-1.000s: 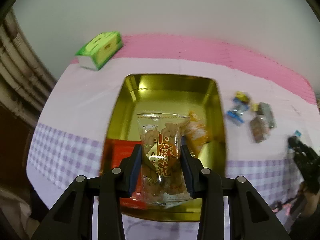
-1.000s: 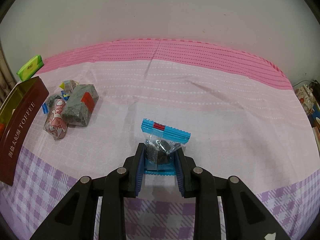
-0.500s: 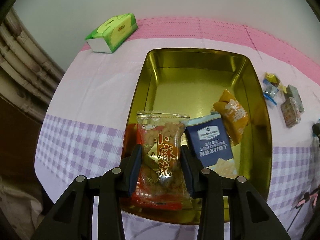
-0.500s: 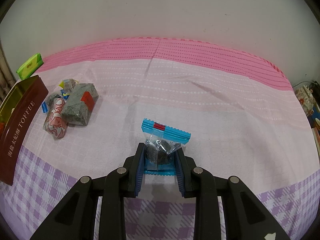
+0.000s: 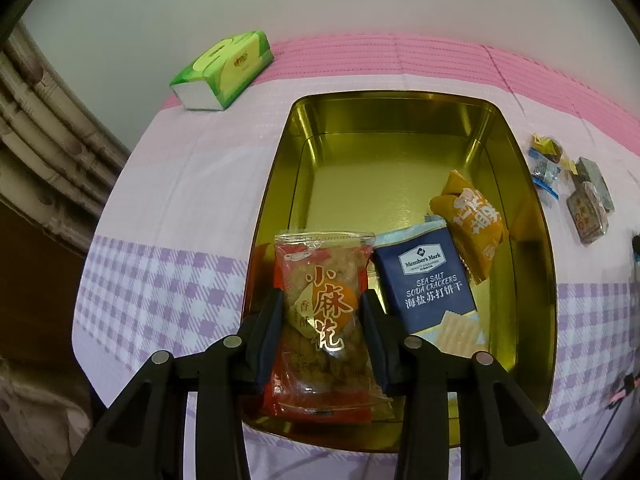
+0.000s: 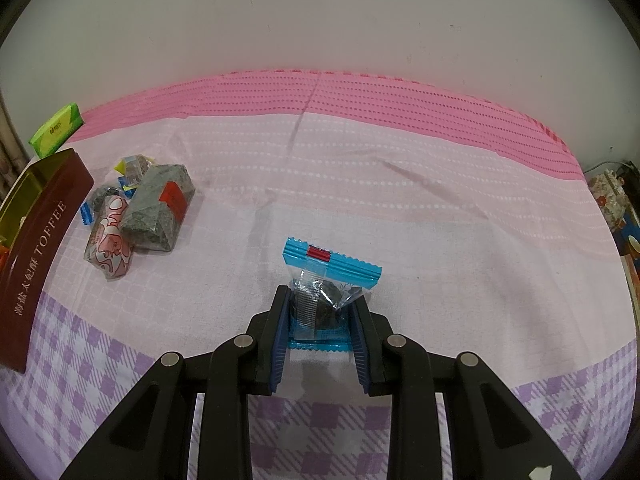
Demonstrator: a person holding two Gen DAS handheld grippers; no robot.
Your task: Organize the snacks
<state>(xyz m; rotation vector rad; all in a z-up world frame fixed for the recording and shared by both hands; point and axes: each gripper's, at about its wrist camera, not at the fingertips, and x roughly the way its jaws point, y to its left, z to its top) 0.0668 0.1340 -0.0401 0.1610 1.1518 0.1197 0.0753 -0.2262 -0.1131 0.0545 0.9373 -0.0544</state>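
Left wrist view: the left tool (image 5: 322,320) is clenched on a clear-and-red fried dough twist packet (image 5: 320,312), held over the near left corner of the gold tin (image 5: 276,184).
Change in left wrist view: the tin now looks nearer and fills more of the frame than a second ago; the sea salt soda cracker pack (image 5: 428,280), hidden behind the held packet then, lies fully in sight just right of it.
Inside the tin: the navy cracker pack rests on the floor beside the held packet; an orange snack packet (image 5: 472,216) leans on the cracker pack's far right corner, near the tin's right wall. A red packet (image 5: 320,408) lies under the held one at the tin's near edge.
Outside the tin: a green tissue pack (image 5: 224,68) sits on the bench (image 5: 180,184) beyond the tin's far left corner; a cluster of loose wrapped snacks (image 5: 576,184) lies to the tin's right.
Right wrist view: the right tool (image 6: 320,316) grips a blue-edged clear candy packet (image 6: 330,280), which rests on the bench well to the right of the tin.
Change in right wrist view: almost none; tool and candy packet sit as they did a second ago.
Left of the candy packet: a grey foil packet with a red label (image 6: 158,208) and a pink-patterned packet (image 6: 110,240) lie touching, beside the tin's brown "TOFFEE" wall (image 6: 36,252).
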